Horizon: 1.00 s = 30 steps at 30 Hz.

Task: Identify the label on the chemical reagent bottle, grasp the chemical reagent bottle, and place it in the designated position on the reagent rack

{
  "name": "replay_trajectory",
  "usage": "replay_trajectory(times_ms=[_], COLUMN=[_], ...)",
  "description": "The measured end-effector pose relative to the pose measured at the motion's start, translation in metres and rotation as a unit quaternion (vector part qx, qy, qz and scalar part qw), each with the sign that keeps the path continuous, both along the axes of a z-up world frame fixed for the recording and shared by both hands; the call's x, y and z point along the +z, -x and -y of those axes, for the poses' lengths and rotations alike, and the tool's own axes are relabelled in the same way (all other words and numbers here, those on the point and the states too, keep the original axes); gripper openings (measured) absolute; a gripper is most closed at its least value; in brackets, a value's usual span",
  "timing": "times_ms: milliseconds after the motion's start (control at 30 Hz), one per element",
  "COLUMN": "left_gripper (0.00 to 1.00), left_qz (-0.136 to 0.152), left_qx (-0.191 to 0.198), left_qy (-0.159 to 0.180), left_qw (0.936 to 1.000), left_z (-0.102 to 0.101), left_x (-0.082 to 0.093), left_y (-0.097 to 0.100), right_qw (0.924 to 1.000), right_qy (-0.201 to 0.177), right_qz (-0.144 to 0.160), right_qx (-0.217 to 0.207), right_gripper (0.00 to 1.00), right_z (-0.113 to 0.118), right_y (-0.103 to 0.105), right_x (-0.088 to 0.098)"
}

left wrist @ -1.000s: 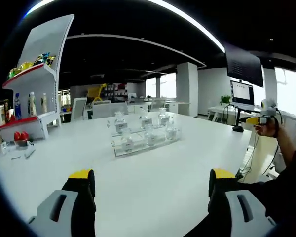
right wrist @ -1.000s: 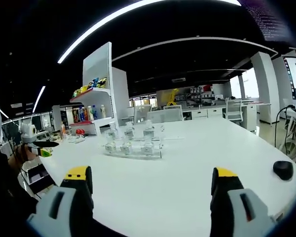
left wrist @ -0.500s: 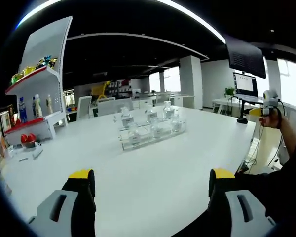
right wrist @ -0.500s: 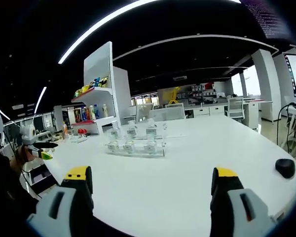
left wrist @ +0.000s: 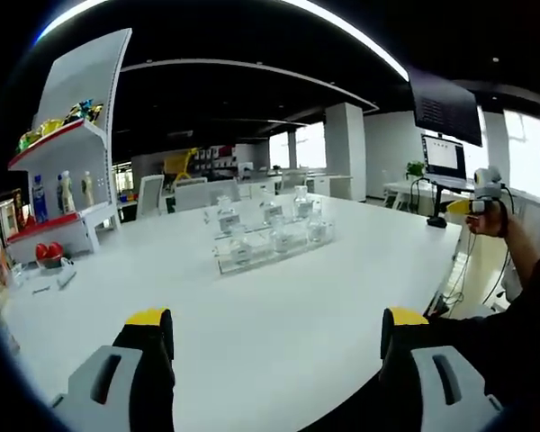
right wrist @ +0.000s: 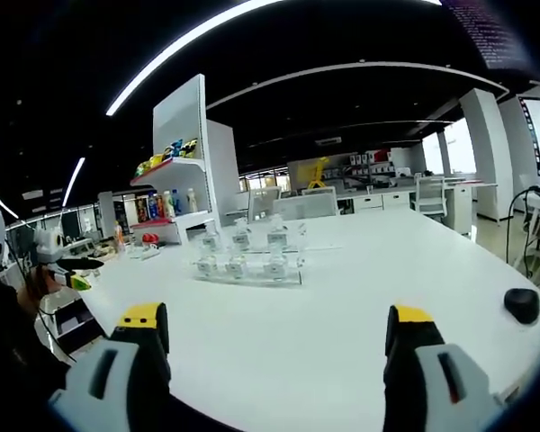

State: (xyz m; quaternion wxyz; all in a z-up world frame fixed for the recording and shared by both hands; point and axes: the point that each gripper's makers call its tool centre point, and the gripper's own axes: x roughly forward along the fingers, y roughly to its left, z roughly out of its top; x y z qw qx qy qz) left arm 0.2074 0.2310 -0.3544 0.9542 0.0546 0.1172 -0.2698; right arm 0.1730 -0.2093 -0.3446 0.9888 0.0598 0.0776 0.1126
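Observation:
A clear two-tier reagent rack (left wrist: 272, 243) stands near the middle of the white table (left wrist: 252, 315), with several small clear labelled bottles (left wrist: 227, 219) on it. In the right gripper view the same rack (right wrist: 248, 263) and its bottles (right wrist: 240, 239) lie far ahead, left of centre. The labels are too small to read. My left gripper (left wrist: 276, 326) is open over the near table edge, well short of the rack, nothing between its yellow-tipped jaws. My right gripper (right wrist: 276, 326) is open too and holds nothing. The right gripper (left wrist: 482, 200) also appears at the far right of the left gripper view, held in a hand.
A white display shelf (left wrist: 67, 153) with drink bottles, snack packs and red items stands at the table's far left. A black mouse (right wrist: 521, 305) lies on the table at the right. The left gripper (right wrist: 61, 265), in a hand, appears at the left edge. Monitors and desks fill the background.
The left gripper view has shifted slightly, so the rack now sits a little higher and more central than a second ago. The right gripper view has barely changed. Both grippers stay open.

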Motion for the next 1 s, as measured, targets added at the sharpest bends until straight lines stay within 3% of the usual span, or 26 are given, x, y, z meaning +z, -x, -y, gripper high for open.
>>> replay_trajectory(times_ms=[1000], left_gripper=[0.95], left_qz=[-0.004], left_qx=[-0.014], left_qy=[-0.005], left_qw=[0.9999], left_z=[0.0096], left_x=[-0.0017], left_y=[0.0086], right_qw=[1.0000], right_qy=[-0.006], right_qz=[-0.001], right_qx=[-0.006], right_gripper=[0.97], right_z=[0.0044], right_y=[0.0031], right_x=[-0.0044])
